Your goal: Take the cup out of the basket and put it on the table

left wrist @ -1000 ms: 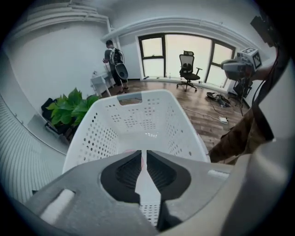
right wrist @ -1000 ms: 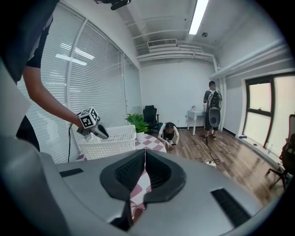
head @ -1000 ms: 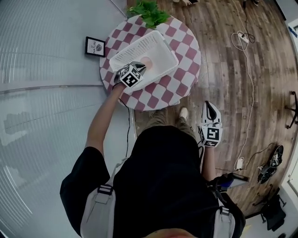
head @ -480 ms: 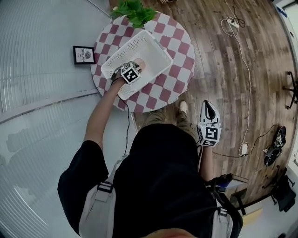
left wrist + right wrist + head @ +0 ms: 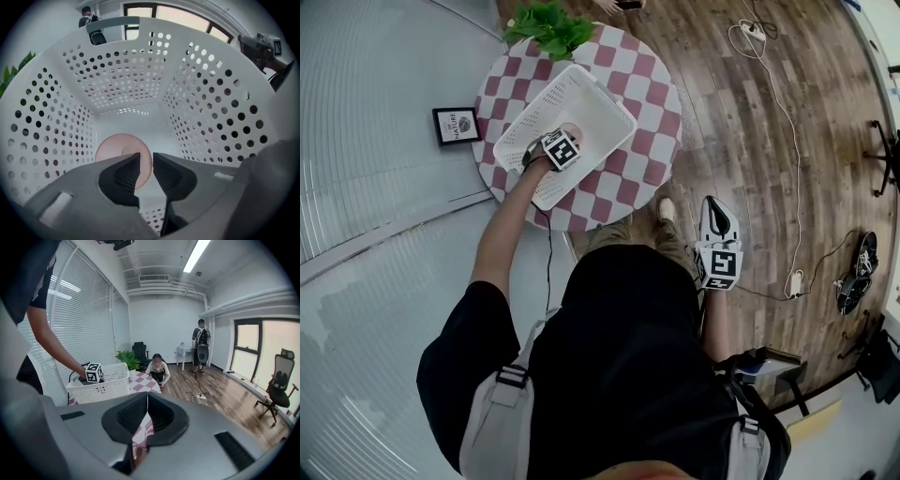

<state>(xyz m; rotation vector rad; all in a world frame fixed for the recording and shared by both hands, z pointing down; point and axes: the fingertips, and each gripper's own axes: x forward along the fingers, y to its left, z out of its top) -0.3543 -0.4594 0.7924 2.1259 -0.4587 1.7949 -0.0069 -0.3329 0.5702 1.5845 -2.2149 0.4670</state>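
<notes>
A white perforated basket (image 5: 553, 94) stands on the round red-and-white checked table (image 5: 652, 122). In it a pink cup (image 5: 119, 149) lies on its side, mouth towards the left gripper view. My left gripper (image 5: 146, 159) reaches down into the basket (image 5: 126, 84). Its jaws stand a narrow gap apart, and the cup's right rim sits in that gap. In the head view the marker cube hides most of the cup (image 5: 574, 131). My right gripper (image 5: 718, 210) hangs shut and empty beside the person's hip, above the wooden floor.
A green plant (image 5: 548, 23) sits at the table's far edge and a small framed picture (image 5: 455, 125) stands to its left. Cables and a power strip (image 5: 753, 31) lie on the floor. A crouching person (image 5: 158, 369), a standing person (image 5: 202, 348) and an office chair (image 5: 279, 390) are farther off.
The left gripper has gone a little deeper into the basket, up to the cup. The head view has shifted. The right gripper stays at the person's side.
</notes>
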